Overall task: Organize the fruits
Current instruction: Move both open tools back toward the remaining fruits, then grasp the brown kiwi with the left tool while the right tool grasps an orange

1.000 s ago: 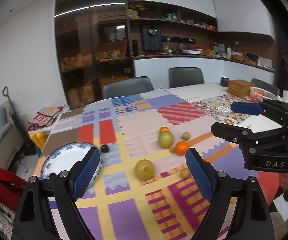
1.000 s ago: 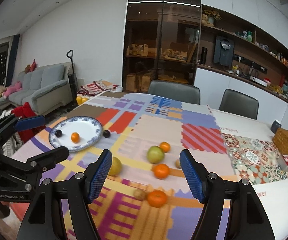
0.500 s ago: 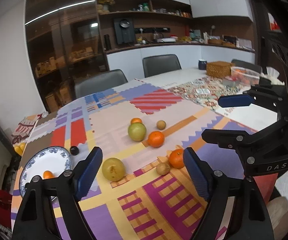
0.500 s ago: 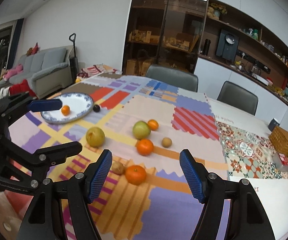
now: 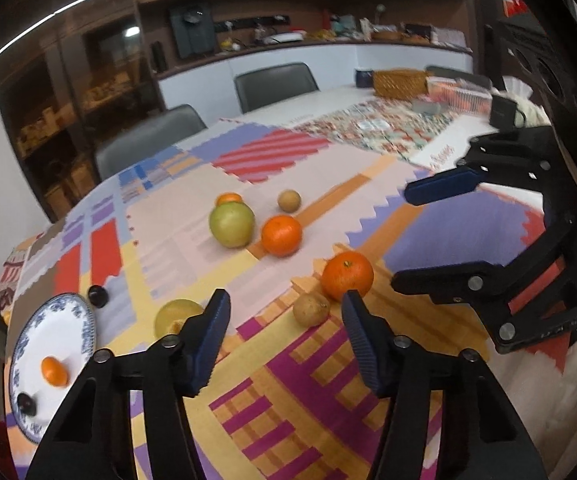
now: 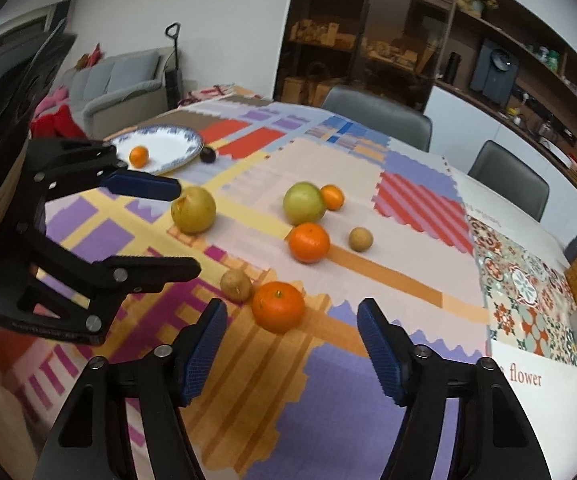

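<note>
Fruit lies loose on a patchwork tablecloth. My left gripper (image 5: 284, 308) is open, just short of a small brown fruit (image 5: 311, 309) and a near orange (image 5: 347, 274). My right gripper (image 6: 292, 320) is open, with the same orange (image 6: 278, 306) between and just beyond its fingertips and the brown fruit (image 6: 236, 285) to its left. Further off lie a yellow pear (image 6: 193, 209), a green apple (image 6: 303, 203), two more oranges (image 6: 309, 242) and a second brown fruit (image 6: 360, 239). A blue-rimmed plate (image 6: 176, 140) holds a small orange (image 6: 139, 156).
A dark plum (image 6: 207, 155) lies beside the plate. A wicker basket (image 5: 399, 83) and boxes stand at the table's far right end. Grey chairs (image 6: 376, 118) line the far side. A sofa (image 6: 116, 88) stands beyond the table.
Both grippers have moved forward and down toward the near orange and small brown fruit, so the fruit looks larger. Both stay open.
</note>
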A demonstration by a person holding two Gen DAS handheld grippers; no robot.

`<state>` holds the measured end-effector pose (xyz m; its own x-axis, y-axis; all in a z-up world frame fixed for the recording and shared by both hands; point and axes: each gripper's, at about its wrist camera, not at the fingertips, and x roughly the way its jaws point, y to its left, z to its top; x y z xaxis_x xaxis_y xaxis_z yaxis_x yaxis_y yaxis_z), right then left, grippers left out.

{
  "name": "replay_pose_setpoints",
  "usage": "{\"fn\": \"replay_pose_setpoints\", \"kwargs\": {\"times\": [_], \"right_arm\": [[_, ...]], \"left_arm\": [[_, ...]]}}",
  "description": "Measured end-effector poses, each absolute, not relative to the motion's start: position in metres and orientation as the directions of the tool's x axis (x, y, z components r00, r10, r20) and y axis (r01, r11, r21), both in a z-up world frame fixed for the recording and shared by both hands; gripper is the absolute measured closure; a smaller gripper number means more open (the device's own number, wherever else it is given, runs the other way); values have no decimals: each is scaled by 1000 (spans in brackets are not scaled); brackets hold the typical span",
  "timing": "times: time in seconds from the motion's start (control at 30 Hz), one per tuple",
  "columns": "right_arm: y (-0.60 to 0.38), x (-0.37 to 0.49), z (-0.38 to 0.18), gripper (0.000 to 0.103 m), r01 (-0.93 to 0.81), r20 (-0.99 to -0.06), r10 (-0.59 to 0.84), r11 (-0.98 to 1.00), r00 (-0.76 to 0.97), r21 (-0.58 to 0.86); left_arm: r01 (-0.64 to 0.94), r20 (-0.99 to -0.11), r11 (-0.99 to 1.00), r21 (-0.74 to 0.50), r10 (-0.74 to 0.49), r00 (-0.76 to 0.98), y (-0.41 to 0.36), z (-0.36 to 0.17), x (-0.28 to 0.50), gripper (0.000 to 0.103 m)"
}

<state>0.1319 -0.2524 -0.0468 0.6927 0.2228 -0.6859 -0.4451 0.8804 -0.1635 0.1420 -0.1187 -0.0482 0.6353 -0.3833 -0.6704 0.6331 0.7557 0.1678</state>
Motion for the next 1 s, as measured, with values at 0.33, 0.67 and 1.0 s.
{"fn": "replay_pose_setpoints", "kwargs": {"times": [0.33, 0.67, 1.0], "right_arm": [[-252, 157, -77, 48, -497, -748, 263, 862, 609, -102], [-250, 175, -92, 51, -526, -770, 297, 848, 565, -59], [-249, 186, -96, 55, -530, -783, 331, 848, 527, 1]], "left_arm": [[713, -744, 690, 126, -409, 528, -131, -76, 168, 61], [743, -788, 665, 73, -418, 452, -135, -92, 181, 69], [726, -800, 687, 14, -428, 420, -132, -95, 187, 76]]}}
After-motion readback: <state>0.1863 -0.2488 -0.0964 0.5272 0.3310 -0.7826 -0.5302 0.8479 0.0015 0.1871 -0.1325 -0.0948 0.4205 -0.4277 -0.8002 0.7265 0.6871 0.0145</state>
